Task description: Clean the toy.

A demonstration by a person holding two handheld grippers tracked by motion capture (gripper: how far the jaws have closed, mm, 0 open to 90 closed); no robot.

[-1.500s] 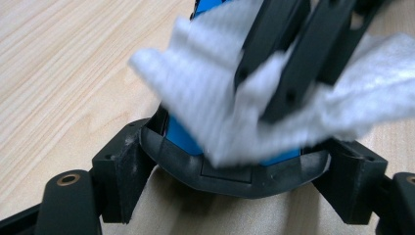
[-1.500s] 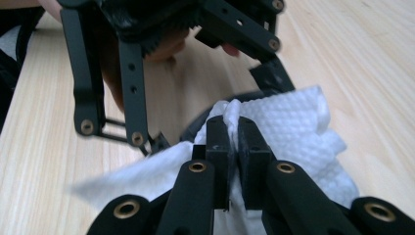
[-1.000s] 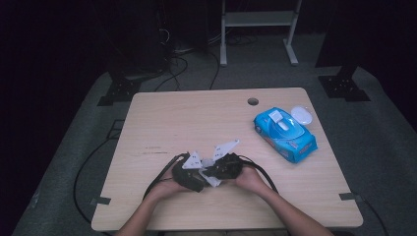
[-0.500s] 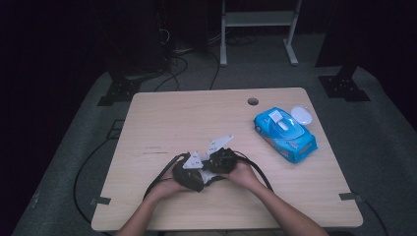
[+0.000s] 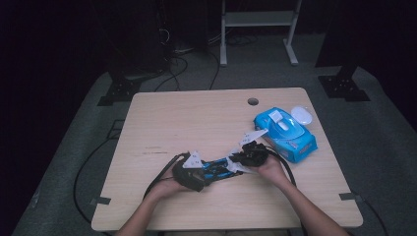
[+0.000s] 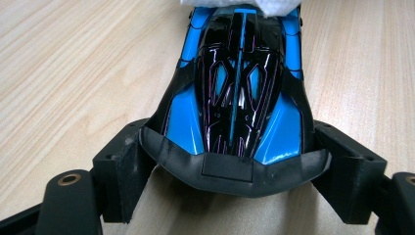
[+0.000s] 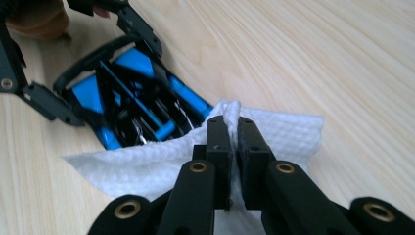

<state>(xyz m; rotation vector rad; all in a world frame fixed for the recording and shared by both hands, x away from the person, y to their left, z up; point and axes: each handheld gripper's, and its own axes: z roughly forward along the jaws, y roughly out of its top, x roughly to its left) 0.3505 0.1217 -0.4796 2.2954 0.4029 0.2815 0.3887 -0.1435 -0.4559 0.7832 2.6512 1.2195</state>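
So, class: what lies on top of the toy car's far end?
A white wipe, pinched in the right gripper, drapes over the toy car and covers its tip; the left gripper clamps the near end.

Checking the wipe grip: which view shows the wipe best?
Right gripper view: the wipe is pinched in the tongs, draped on the car. Left gripper view shows an edge; high view a small white patch.

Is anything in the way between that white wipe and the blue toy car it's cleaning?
Nothing visible. The right gripper pinches the white wipe, whose edge already lies over one end of the blue and black toy car. The left gripper clamps the car's other end on the table.
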